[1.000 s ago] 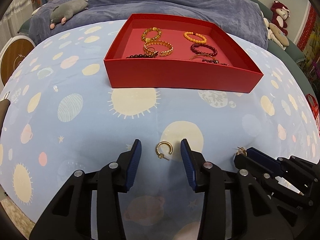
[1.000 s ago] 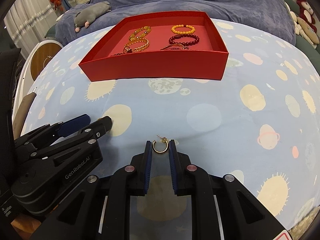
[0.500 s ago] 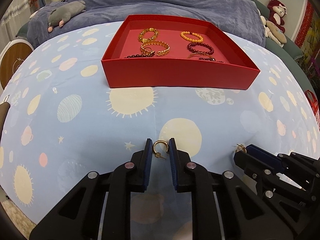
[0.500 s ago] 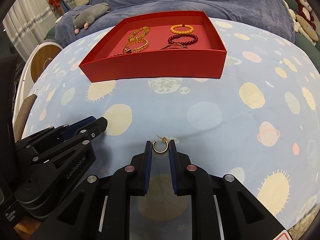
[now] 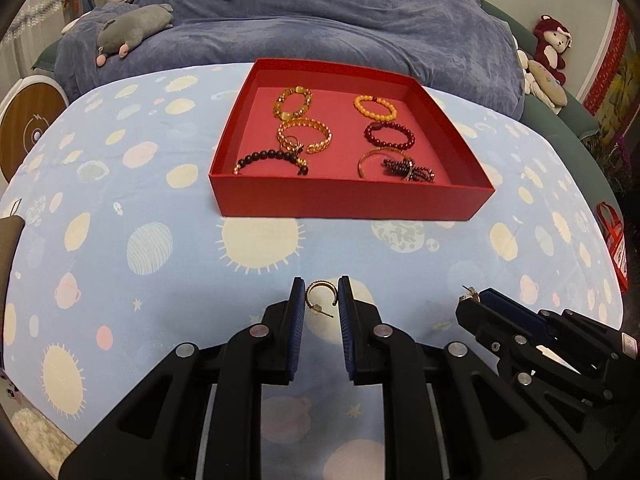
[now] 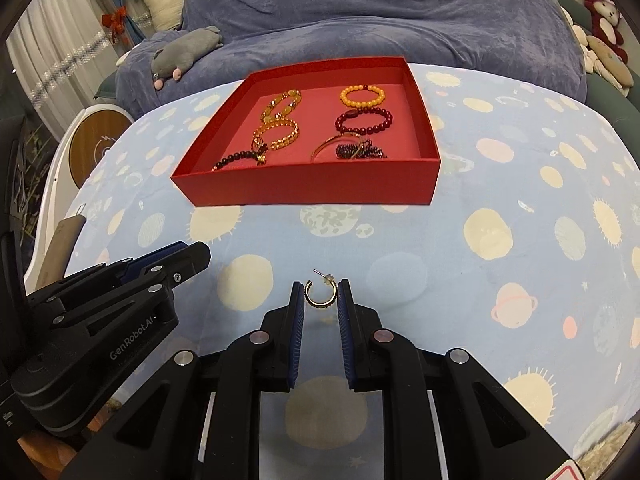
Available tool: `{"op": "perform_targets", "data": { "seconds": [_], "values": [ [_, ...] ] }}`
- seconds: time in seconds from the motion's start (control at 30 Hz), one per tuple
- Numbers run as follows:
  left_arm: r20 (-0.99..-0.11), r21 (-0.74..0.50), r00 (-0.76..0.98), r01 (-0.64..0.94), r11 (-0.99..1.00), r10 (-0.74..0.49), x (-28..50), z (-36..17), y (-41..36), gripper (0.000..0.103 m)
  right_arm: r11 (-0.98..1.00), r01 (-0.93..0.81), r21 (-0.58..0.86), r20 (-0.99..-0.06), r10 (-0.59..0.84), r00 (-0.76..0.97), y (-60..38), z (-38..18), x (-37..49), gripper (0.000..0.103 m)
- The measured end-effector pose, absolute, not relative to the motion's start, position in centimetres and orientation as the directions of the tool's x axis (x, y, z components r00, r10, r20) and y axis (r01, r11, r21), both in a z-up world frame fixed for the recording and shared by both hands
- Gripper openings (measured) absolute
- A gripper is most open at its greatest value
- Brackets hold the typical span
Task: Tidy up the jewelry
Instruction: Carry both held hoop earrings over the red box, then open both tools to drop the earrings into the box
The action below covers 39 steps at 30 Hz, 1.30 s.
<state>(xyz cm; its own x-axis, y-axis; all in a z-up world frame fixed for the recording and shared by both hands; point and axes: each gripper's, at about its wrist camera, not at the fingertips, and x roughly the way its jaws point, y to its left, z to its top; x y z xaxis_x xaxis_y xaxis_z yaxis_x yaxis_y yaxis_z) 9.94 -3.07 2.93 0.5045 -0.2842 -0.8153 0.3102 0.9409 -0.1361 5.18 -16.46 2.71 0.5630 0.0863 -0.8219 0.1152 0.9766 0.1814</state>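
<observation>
My left gripper is shut on a gold hoop earring, pinched between its blue pads above the patterned cloth. My right gripper is shut on a second gold hoop earring, its post sticking up to the left. Each gripper shows at the edge of the other's view: the right gripper at lower right, the left gripper at lower left. Ahead stands a red tray holding several bead and chain bracelets.
The table wears a light blue cloth with suns and planets. Behind it lies a blue-covered bed with a grey plush toy. Plush toys sit at the far right; a round white and wood device stands left.
The left gripper's jaws closed on the earring that lay between them. Both grippers then rose with their earrings, so the tray's inside shows more.
</observation>
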Motion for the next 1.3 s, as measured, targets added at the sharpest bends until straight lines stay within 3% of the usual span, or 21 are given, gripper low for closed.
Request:
{"op": "perform_targets", "data": {
  "seconds": [0.47,1.3],
  "values": [
    [-0.753,-0.133,0.571,0.354,0.926,-0.327,18.6,7.9,-7.5,0.017,0.986,0.088,0.143,-0.751,0.05,0.659,-19.6,7.8,13.9,0.016],
    [-0.807,-0.094,0.524,0.339,0.936,-0.27,26.8,2.9,-10.8,0.017,0.983,0.111,0.143,-0.792,0.046,0.608,-22.8,3.0,23.0,0.016]
  ]
}}
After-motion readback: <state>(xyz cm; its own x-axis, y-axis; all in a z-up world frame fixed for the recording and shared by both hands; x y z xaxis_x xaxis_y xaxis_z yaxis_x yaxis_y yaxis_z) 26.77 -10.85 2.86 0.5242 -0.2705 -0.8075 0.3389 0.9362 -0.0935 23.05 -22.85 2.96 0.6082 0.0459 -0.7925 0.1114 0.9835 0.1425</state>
